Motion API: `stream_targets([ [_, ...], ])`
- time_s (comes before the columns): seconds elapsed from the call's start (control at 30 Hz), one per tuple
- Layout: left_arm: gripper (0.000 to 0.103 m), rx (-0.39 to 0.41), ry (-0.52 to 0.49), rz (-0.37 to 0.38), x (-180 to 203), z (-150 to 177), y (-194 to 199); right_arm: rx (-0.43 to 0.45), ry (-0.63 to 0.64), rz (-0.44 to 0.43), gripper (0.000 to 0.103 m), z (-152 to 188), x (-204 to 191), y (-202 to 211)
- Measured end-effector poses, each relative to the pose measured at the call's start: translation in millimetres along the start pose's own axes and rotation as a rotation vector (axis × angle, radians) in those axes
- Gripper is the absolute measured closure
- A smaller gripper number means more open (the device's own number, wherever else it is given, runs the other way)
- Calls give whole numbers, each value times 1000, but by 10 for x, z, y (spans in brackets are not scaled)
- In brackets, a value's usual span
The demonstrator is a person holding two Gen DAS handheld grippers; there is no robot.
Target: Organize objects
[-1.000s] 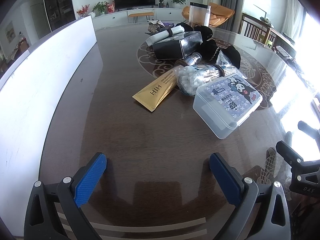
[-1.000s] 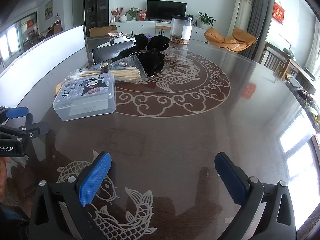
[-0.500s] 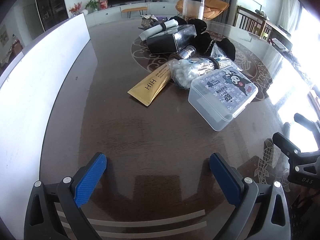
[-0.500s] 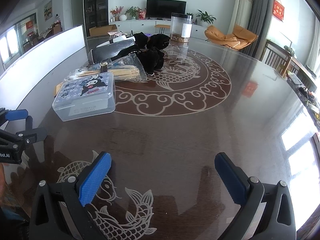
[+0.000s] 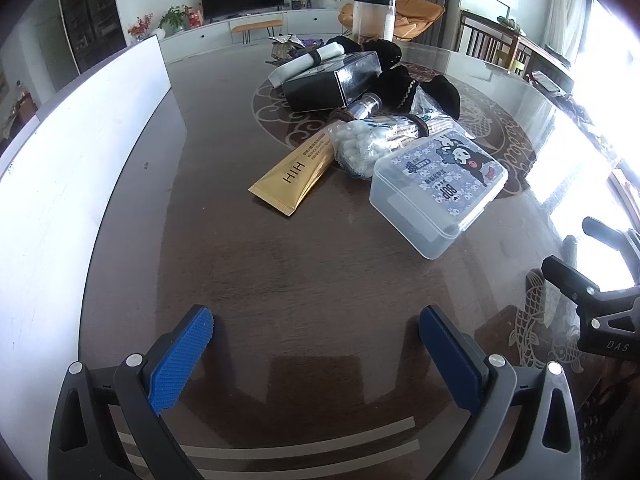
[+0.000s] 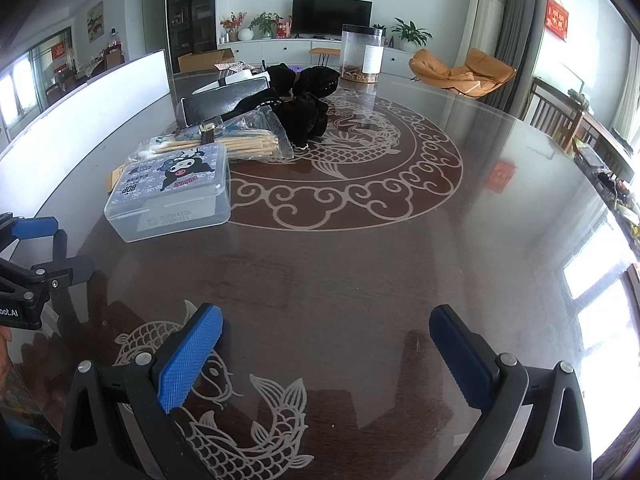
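So both claws are hanging over the glass-topped table (image 5: pixel 208 264) with nothing in them. The left gripper (image 5: pixel 316 344) has its jaws spread wide and empty, and the right gripper (image 6: pixel 326 340) is spread just as wide over the fish pattern, also empty.

The pile sits ahead, and the clear plastic box (image 5: pixel 436 188) with the cartoon label is the piece nearest the camera, so I'll use it as the landmark. It's ahead and to the right of the left gripper, and ahead and to the left of the right one. From the left wrist view its long axis runs diagonally, 1 short corner pointing back toward the claw. The gold tube (image 5: pixel 296 172) lies just left of the box, cap end tucked under the bag of cotton swabs (image 5: pixel 372 144), which touches the box's far edge. Behind the box are black socks (image 5: pixel 404 84), a black carton (image 5: pixel 332 84), and a clear canister (image 5: pixel 372 20) farthest back.

My guess is that the box goes first. Neither claw looks clearly closer, so I can't call which one takes it.

Compared with 1 second ago, the left view has closed in: the box and tube sit lower and bigger in frame. The right view barely changed, and nothing in the pile has shifted.
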State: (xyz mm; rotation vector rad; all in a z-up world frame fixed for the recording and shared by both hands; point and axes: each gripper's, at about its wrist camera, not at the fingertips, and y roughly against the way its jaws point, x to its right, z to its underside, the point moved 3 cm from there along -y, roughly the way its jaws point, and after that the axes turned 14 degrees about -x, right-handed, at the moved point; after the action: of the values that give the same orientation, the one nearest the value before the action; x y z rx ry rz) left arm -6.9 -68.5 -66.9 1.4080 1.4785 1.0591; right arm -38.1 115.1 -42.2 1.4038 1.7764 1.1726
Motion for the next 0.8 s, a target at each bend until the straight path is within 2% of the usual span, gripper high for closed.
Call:
stream_targets([
  [0.8,0,15,-14,6,-1,8,-2,-9,-10,-13,0,1,16,-4],
])
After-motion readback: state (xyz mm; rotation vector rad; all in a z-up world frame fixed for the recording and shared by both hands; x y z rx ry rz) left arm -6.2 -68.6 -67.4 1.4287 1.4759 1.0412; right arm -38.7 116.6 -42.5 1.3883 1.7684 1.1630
